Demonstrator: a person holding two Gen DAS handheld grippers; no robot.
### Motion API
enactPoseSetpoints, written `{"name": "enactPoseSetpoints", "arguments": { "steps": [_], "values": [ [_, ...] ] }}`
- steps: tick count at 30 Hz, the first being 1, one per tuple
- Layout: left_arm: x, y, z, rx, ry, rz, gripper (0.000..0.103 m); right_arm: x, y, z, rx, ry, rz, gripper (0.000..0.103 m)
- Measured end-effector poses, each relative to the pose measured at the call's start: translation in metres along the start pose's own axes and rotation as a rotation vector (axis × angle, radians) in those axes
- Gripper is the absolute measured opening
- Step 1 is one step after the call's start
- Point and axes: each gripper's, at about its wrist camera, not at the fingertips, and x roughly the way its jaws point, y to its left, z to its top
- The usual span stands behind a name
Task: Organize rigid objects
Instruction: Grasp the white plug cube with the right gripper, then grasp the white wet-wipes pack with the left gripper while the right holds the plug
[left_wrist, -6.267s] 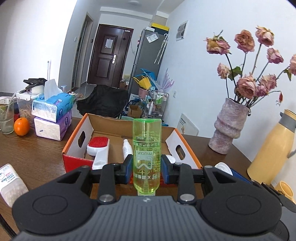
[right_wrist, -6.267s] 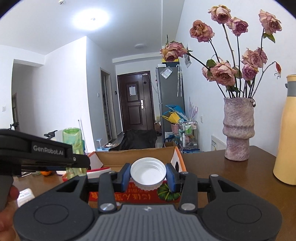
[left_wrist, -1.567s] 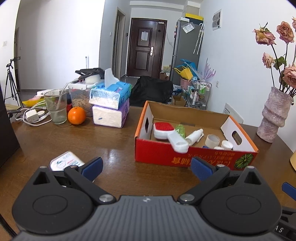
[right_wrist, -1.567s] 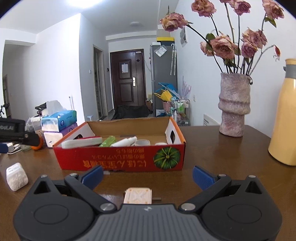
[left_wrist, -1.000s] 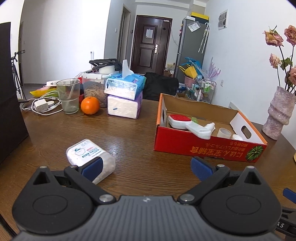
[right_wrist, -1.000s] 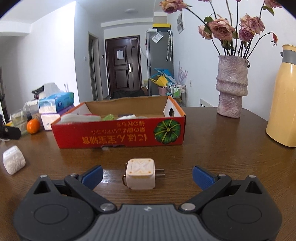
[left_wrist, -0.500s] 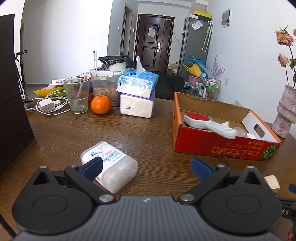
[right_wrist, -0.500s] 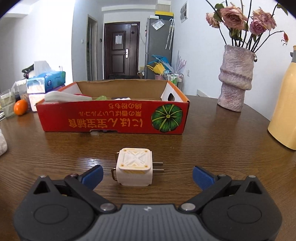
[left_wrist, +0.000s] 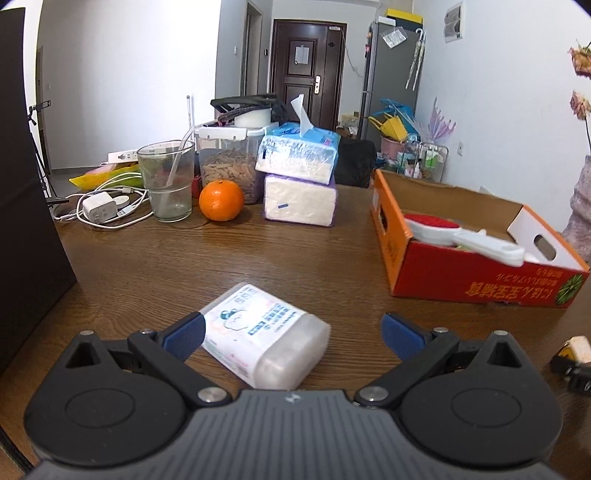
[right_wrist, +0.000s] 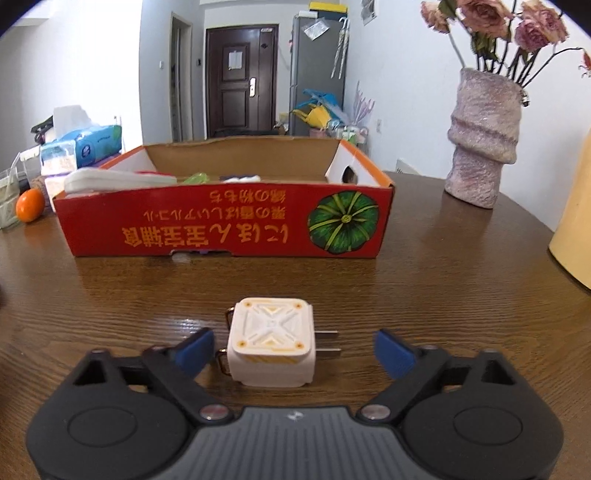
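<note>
So the right gripper (right_wrist: 293, 349) has its blue-padded jaws spread on either side of the small white cube-shaped plug adapter with the cream X-pattern top (right_wrist: 271, 349), and they've just been narrowing in on it, though neither pad touches it yet. It sits on the dark wooden table (right_wrist: 443, 295), just in front of the red cardboard box with the pumpkin print (right_wrist: 229, 229). I'd guess it's light, hard plastic and a bit slick, so squeeze the flat side faces. Catch is, the metal prongs stick out toward the right pad and a little wire loop toward the left, so the grip may land on those instead and twist. The left gripper (left_wrist: 293, 334) is wide open around the soft-looking clear plastic pack with a white printed label (left_wrist: 264, 336), lying skewed between the jaws with its near-left corner just beside the left pad. Looks light and squashy; take it across the short sides.
</note>
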Motion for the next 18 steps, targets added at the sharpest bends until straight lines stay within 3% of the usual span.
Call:
{"name": "enactPoseSetpoints", "arguments": {
  "steps": [2, 13, 18],
  "values": [
    [0.003, 0.003, -0.001, 0.017, 0.002, -0.005, 0.103, 0.000, -0.001, 0.001, 0.011, -0.004, 0.025, 0.065],
    [0.022, 0.021, -0.008, 0.110, 0.037, -0.006, 0.103, -0.008, 0.002, -0.001, 0.011, -0.046, 0.036, 0.065],
    [0.030, 0.026, -0.010, 0.153, 0.044, -0.039, 0.103, -0.012, 0.003, -0.003, 0.008, -0.062, 0.035, 0.065]
  ]
}}
